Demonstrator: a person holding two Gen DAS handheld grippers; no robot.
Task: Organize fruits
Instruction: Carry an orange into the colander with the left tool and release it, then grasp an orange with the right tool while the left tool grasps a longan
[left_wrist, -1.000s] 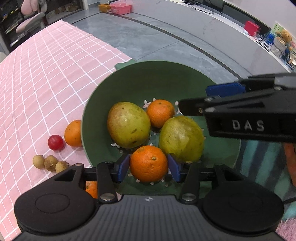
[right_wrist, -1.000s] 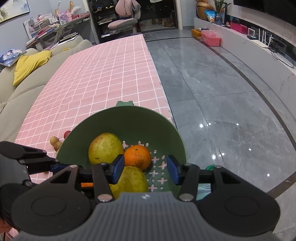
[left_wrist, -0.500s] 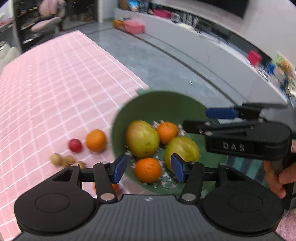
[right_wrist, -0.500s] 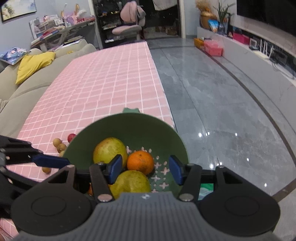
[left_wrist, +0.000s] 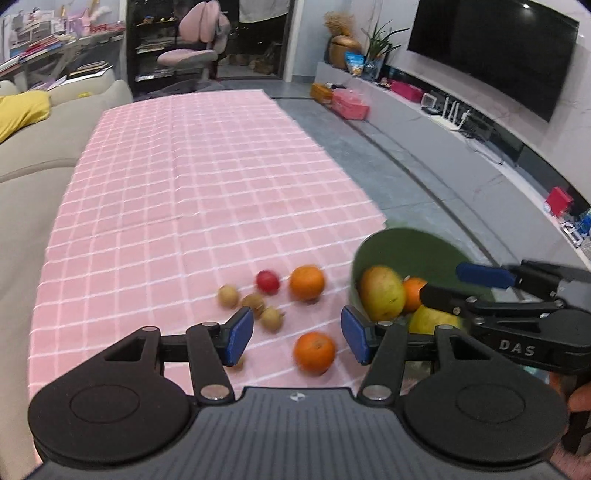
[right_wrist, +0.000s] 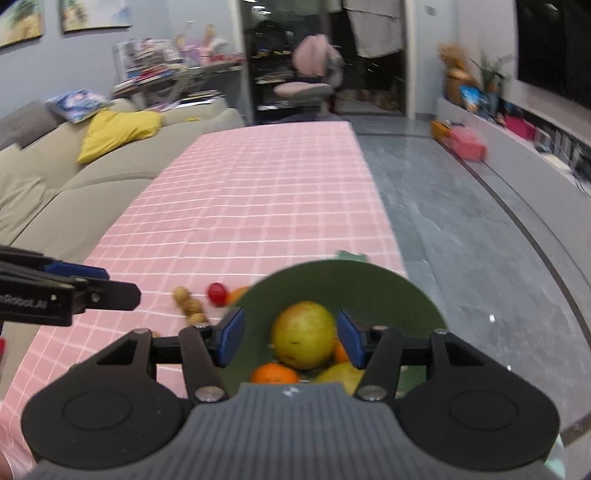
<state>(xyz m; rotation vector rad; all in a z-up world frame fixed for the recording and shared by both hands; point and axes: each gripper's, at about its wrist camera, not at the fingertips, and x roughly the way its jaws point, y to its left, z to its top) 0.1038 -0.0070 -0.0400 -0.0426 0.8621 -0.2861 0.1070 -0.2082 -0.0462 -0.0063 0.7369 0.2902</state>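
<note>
A green strainer bowl (left_wrist: 410, 251) sits at the right edge of the pink checked tablecloth (left_wrist: 192, 192) and holds two yellow-green mangoes (left_wrist: 380, 293) and oranges. On the cloth lie two oranges (left_wrist: 306, 282), a red fruit (left_wrist: 267, 281) and three small brown fruits (left_wrist: 229, 295). My left gripper (left_wrist: 297, 339) is open and empty above the near orange (left_wrist: 314, 352). My right gripper (right_wrist: 288, 339) is open and empty over the bowl (right_wrist: 354, 280), with a mango (right_wrist: 303, 334) seen between its fingers.
A beige sofa (right_wrist: 55, 177) with a yellow cushion runs along the left of the table. Grey tiled floor (right_wrist: 461, 229) lies to the right, with a TV bench along the wall. A pink chair stands at the far end.
My left gripper has let go of an orange in the bowl, pulled back and swung left over the loose fruit. My right gripper has risen a little.
</note>
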